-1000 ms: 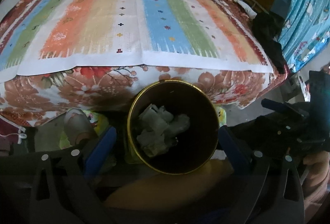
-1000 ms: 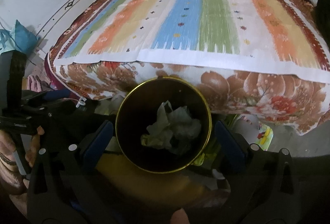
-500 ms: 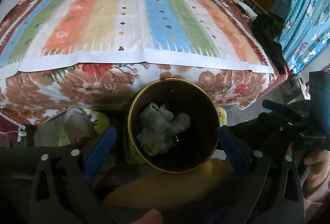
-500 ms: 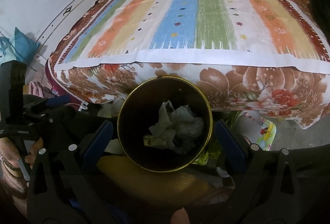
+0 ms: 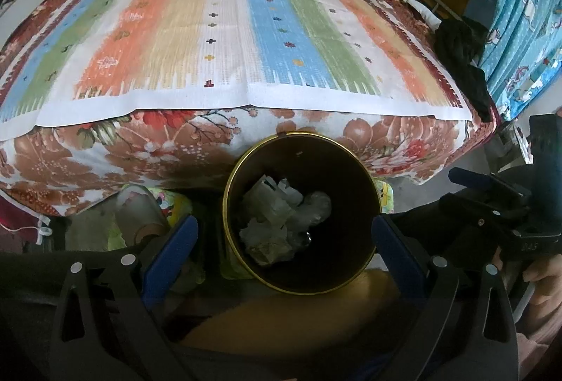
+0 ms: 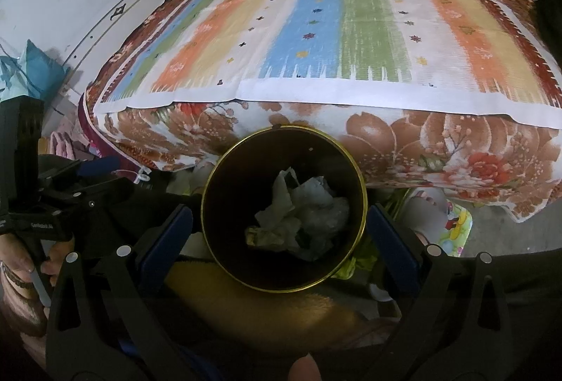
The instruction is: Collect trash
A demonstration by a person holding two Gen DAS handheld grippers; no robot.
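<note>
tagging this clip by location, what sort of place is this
Most likely a bedroom in a home. A bed with a floral sheet and a striped mat on top fills the view, a gold-rimmed trash bin holding crumpled paper stands in front of it, and clothes hang nearby.

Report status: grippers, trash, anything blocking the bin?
Left gripper open, empty. Right gripper open, empty. Crumpled trash lies inside the gold-rimmed bin, in front of the bed. Bin mouth unobstructed; striped mat bare of trash.
</note>
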